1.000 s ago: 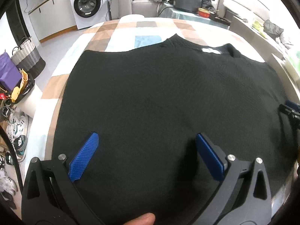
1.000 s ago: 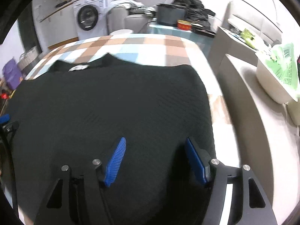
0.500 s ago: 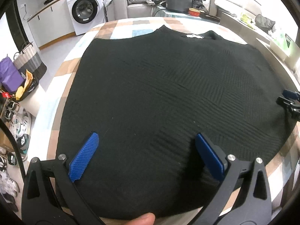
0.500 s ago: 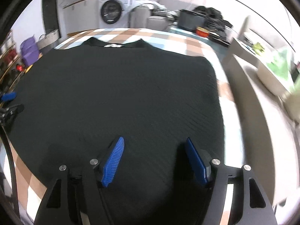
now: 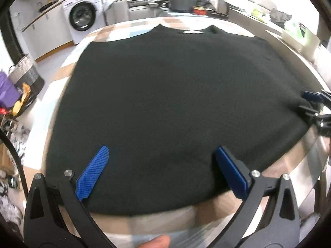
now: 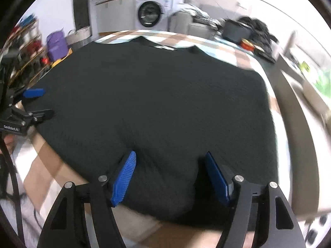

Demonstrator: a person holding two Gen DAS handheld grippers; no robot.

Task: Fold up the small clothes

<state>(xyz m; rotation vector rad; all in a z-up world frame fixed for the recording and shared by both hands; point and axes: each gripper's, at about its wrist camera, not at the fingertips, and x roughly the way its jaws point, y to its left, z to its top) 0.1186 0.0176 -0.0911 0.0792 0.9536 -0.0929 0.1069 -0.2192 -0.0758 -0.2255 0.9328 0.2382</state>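
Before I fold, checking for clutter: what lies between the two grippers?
Only the flat black sweater, seen in both wrist views, between left gripper and right gripper.

Black sweaters (image 5: 175,103): one
Washing machines (image 5: 82,18): one
Dark pots (image 5: 183,0): one
Purple bags (image 6: 56,45): one
Woven baskets (image 5: 25,72): one
Grippers: two

Black sweater (image 5: 169,103): knitted cloth, matt, fine ribbed texture; white label sewn at neckline (image 5: 192,32). Checked table cover (image 6: 225,50): woven cloth, matt, in tan, white and pale blue squares. Left gripper (image 5: 161,165): matt black plastic arms, blue pads (image 5: 93,175) with rough knurled face, bright metal pins at pivots. Right gripper (image 6: 169,169): same matt black plastic, blue pads (image 6: 124,177) ridged on one face, smooth on the other, polished metal pins. Washing machine (image 5: 82,18): glossy white casing, dark glass door.
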